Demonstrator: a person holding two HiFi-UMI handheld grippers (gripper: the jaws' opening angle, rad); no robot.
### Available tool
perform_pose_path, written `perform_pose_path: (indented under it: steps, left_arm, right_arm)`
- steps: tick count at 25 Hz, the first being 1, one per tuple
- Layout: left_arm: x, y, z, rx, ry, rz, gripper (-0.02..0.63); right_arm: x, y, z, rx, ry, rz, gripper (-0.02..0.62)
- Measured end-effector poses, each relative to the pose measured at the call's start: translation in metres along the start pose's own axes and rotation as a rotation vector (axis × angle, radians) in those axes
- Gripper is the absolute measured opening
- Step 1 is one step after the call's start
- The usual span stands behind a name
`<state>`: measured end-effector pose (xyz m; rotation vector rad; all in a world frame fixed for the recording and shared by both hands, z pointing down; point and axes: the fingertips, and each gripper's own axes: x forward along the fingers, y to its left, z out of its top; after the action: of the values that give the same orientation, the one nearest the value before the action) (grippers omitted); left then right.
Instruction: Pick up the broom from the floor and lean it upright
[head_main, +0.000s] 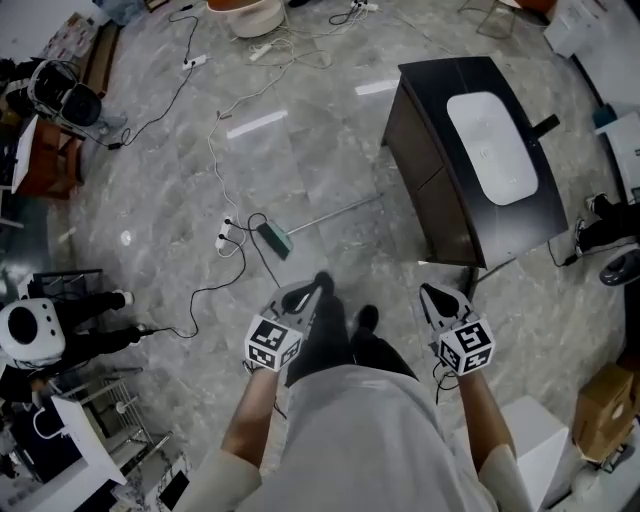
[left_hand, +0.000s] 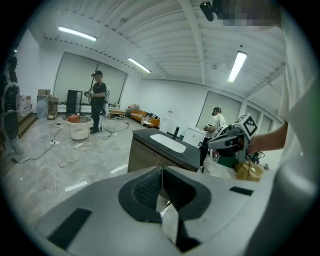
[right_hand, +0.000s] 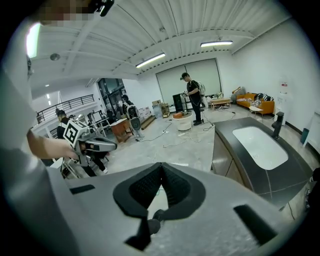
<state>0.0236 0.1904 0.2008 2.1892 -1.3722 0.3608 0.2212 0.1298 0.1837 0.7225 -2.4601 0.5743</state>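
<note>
A: How do the fingers (left_hand: 146, 189) stand?
B: Left gripper (left_hand: 161, 172): ribbed black pads pressed together, empty. Right gripper (right_hand: 161, 167) likewise.
A: The broom?
B: The broom (head_main: 273, 238), green-headed with a thin metal handle, lies flat on the glossy marbled floor (head_main: 300, 150), ahead.

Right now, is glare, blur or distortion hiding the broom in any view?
Head view: broom sharp and evenly lit; light streaks on the floor lie away from it. Left gripper view: heavy fisheye, dark corners, lamp blown out, no broom. Right gripper view: same bending, flare at top left, no broom.
</note>
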Motion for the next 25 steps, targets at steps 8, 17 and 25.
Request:
perform_pose_path:
  steps: [8, 17, 25]
  left_arm:
    - [0.043, 0.094, -0.001, -0.013, 0.05, -0.089, 0.009]
    - [0.105, 0.182, -0.028, 0.004, 0.092, -0.135, 0.009]
    - [0.173, 0.22, -0.072, -0.034, 0.127, -0.148, 0.009]
  right_arm:
    - [0.089, -0.003, 0.029, 0.021, 0.061, -0.035, 0.0]
    - [0.185, -0.026, 0.031, 0.052, 0.106, -0.072, 0.0]
    - [0.255, -0.073, -0.001, 0.119, 0.126, -0.063, 0.0]
